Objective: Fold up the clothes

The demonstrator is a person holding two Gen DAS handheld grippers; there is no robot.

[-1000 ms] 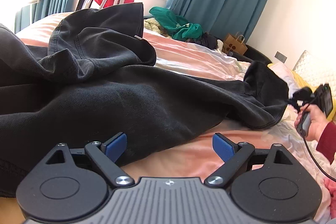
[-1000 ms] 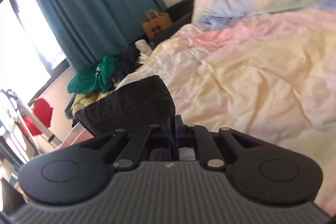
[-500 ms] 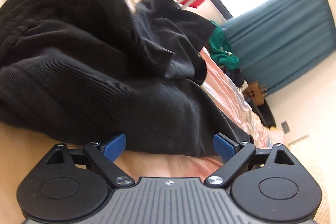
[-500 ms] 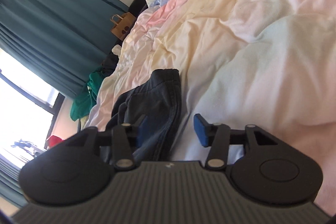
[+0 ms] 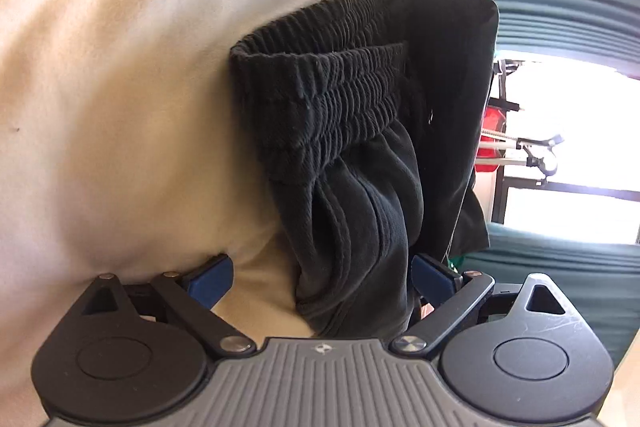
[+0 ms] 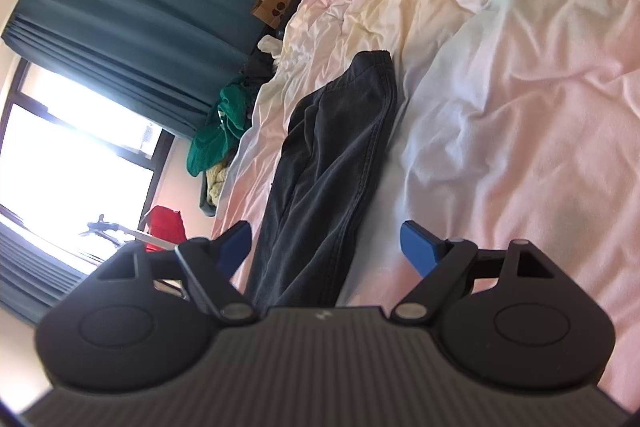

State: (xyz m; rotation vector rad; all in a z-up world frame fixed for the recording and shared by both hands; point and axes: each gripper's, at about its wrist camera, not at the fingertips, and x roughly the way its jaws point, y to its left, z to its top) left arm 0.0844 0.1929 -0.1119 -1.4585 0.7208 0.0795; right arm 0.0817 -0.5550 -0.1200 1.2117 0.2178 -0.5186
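Black pants lie between the wide-spread fingers of both the left gripper and right gripper, neither gripping, on the bed.

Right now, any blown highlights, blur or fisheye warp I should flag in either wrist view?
Left wrist: window clipped white, curtain bowed by fisheye, black trousers sharp. Right wrist: window blown out, right gripper body soft, bedding mildly blurred.

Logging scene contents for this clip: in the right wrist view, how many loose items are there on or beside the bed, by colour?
Black: 1, the black pants
Green: 1, the green garment
Yellow: 1, the yellow knit item
Red: 1, the red bag
Brown: 1, the paper bag
Total: 5
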